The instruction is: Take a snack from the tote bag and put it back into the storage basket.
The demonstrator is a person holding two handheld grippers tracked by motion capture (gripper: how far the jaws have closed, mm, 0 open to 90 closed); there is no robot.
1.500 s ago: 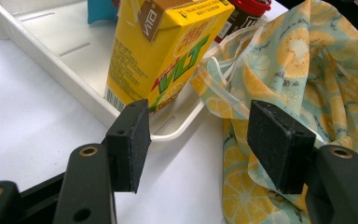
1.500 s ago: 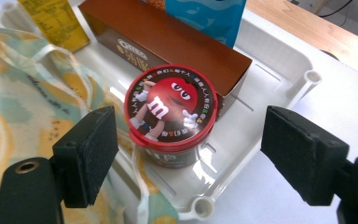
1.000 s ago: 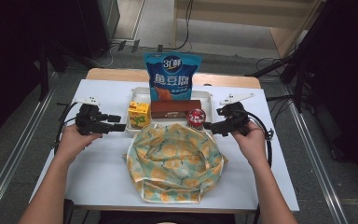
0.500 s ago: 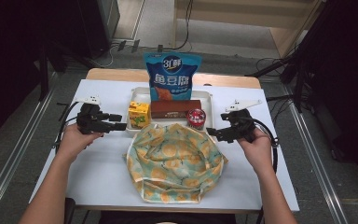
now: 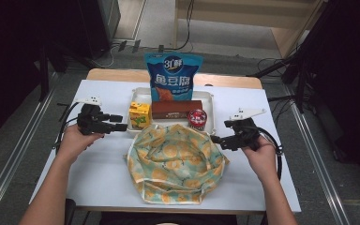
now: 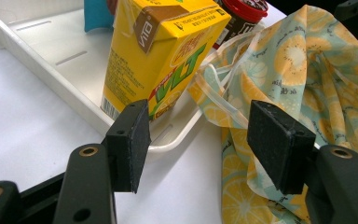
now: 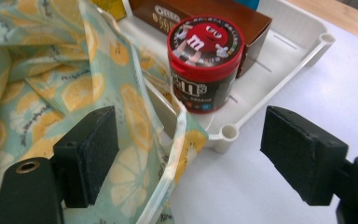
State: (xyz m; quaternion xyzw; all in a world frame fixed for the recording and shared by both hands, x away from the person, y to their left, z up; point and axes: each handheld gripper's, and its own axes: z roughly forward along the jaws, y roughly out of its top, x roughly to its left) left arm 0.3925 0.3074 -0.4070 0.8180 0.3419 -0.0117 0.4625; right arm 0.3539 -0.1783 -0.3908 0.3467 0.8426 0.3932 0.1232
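Now: right gripper (image 5: 214, 139) is sitting lower and nearer than a second ago, jaws wide and empty, bracketing the lemon-print bag (image 5: 174, 161) rim just before the tray (image 5: 209, 96). Left gripper (image 5: 123, 123) is hovering beside the juice carton (image 5: 139, 115), spread, holding nothing. Bag-opening likely beginning.

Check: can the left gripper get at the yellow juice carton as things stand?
Probably yes. The left gripper is open and aimed at the juice carton, with only the low tray rim between them.
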